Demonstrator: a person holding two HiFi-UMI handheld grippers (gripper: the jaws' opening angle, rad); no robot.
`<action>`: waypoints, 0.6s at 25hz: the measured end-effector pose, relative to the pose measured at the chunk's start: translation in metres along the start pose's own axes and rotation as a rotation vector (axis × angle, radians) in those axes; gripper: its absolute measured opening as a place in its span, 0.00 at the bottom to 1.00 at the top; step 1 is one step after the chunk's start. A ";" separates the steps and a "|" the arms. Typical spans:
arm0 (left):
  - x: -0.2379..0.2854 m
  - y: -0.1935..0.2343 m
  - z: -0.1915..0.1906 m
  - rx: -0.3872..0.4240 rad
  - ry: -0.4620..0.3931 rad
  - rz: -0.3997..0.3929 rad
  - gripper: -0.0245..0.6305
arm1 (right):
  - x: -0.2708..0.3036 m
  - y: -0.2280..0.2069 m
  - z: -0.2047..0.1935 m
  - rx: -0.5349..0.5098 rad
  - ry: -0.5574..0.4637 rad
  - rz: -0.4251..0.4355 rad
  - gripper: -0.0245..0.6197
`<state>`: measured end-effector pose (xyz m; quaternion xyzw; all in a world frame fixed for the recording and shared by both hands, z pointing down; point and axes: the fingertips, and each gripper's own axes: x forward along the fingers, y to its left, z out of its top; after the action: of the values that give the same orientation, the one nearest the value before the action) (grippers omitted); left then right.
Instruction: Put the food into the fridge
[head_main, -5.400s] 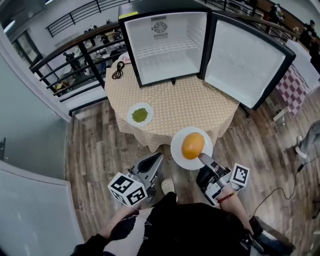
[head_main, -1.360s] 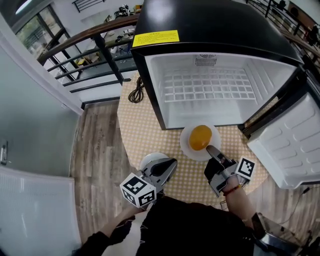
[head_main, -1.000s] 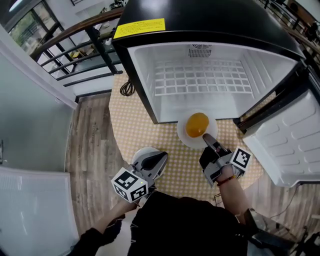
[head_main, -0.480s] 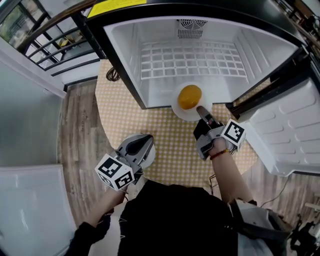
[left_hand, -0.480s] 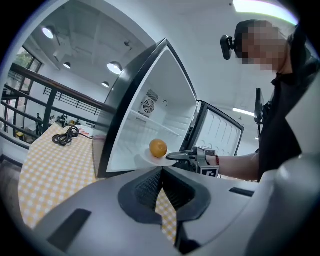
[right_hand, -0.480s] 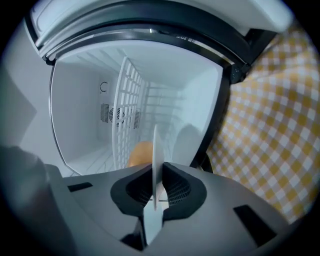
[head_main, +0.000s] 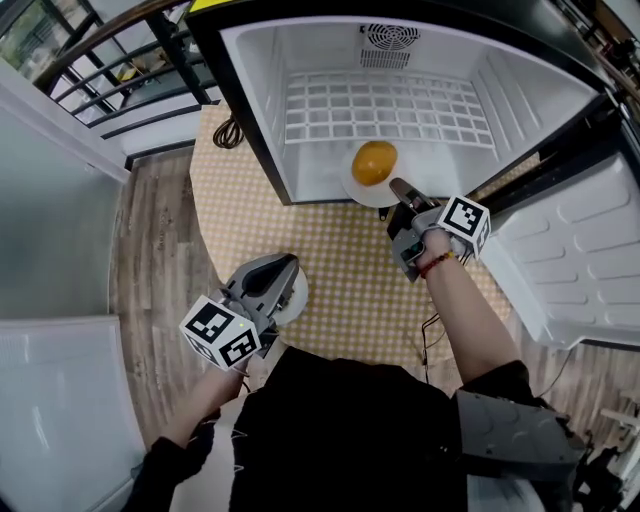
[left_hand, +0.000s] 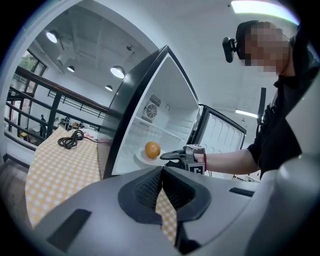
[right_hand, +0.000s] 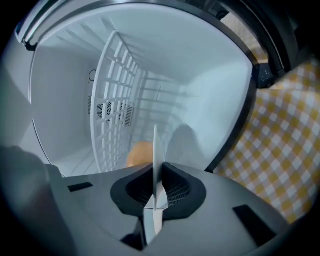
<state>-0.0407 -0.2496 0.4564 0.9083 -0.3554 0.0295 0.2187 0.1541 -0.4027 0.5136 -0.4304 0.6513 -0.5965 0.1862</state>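
Note:
An orange round food (head_main: 374, 162) lies on a white plate (head_main: 354, 186) at the front of the open fridge (head_main: 300, 150), over its floor. My right gripper (head_main: 396, 186) is shut on the plate's near rim. In the right gripper view the plate (right_hand: 155, 145) shows edge-on between the pads, with the food (right_hand: 138, 153) behind it. My left gripper (head_main: 288, 266) hangs shut and empty over the table's near edge, above a second white plate (head_main: 296, 297) that it mostly hides. The left gripper view shows the orange food (left_hand: 153, 149) and the right gripper (left_hand: 170, 155).
The fridge stands on a table with yellow checked cloth (head_main: 330, 250). Its door (head_main: 580, 250) swings open to the right. A white wire shelf (head_main: 390, 105) crosses the inside. A black cable (head_main: 228, 133) lies left of the fridge. Wood floor (head_main: 150, 250) and railings lie to the left.
The right gripper has carried the plate with the orange food forward, from over the table into the fridge's opening. The left gripper stays low near the table's near edge.

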 end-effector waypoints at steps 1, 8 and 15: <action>-0.001 0.001 0.002 0.000 -0.006 0.004 0.06 | 0.003 -0.001 0.002 -0.010 0.004 -0.007 0.08; -0.011 0.004 0.008 0.001 -0.034 0.032 0.06 | 0.021 -0.011 0.026 -0.007 -0.001 -0.063 0.08; -0.021 0.007 0.009 -0.013 -0.050 0.047 0.06 | 0.039 -0.011 0.036 -0.005 -0.001 -0.094 0.08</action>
<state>-0.0615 -0.2443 0.4465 0.8986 -0.3824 0.0096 0.2151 0.1633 -0.4545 0.5260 -0.4612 0.6319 -0.6026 0.1573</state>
